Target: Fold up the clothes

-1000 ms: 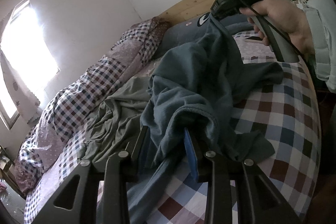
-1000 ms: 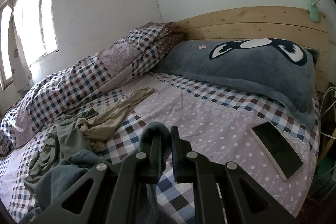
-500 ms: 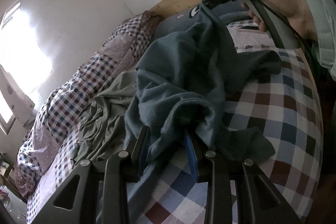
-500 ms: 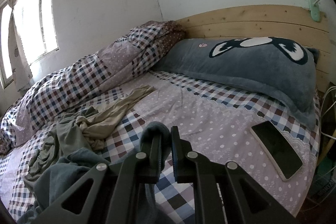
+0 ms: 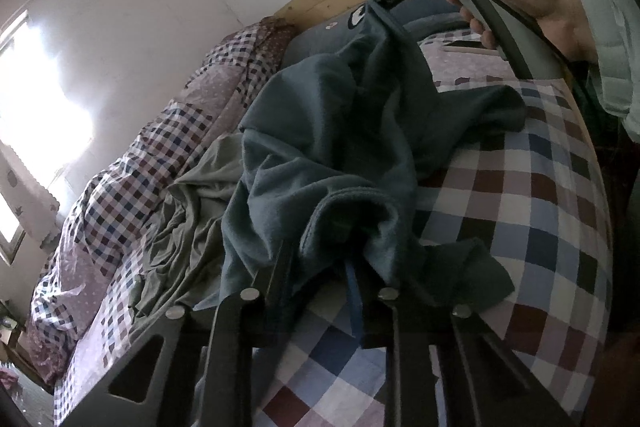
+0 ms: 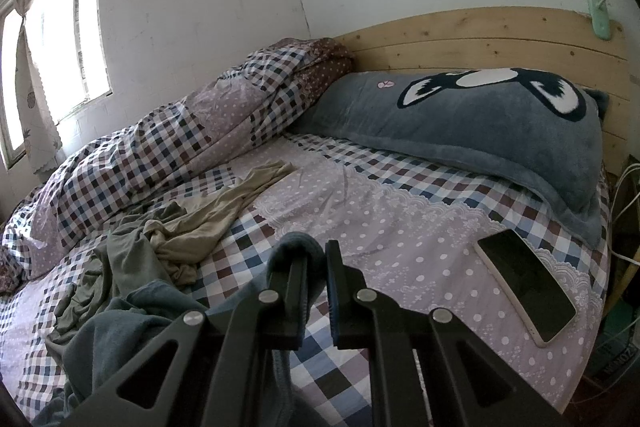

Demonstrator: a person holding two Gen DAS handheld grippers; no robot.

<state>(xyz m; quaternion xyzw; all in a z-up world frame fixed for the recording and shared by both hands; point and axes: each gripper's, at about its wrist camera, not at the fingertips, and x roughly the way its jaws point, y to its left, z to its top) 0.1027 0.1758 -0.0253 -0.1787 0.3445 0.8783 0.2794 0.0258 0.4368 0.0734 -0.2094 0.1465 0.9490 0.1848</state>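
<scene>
A blue-grey fleece garment (image 5: 336, 131) hangs bunched between my two grippers above the checked bed sheet (image 5: 532, 227). My left gripper (image 5: 320, 259) is shut on one edge of it; cloth covers the fingertips. My right gripper (image 6: 316, 267) is shut on another edge of the same garment (image 6: 120, 339), which wraps over its left finger. In the left wrist view the right gripper (image 5: 380, 1), held in a hand, lifts the garment at the upper right.
An olive-green garment (image 6: 124, 251) and a beige one (image 6: 212, 211) lie crumpled on the bed. A rolled checked duvet (image 6: 168, 147) lies along the wall. A grey pillow (image 6: 480, 123) rests against the wooden headboard. A phone (image 6: 528, 283) lies on the sheet.
The right gripper has risen and pulled the fleece garment up and tauter. The left gripper keeps its hold and has come closer to the cloth.
</scene>
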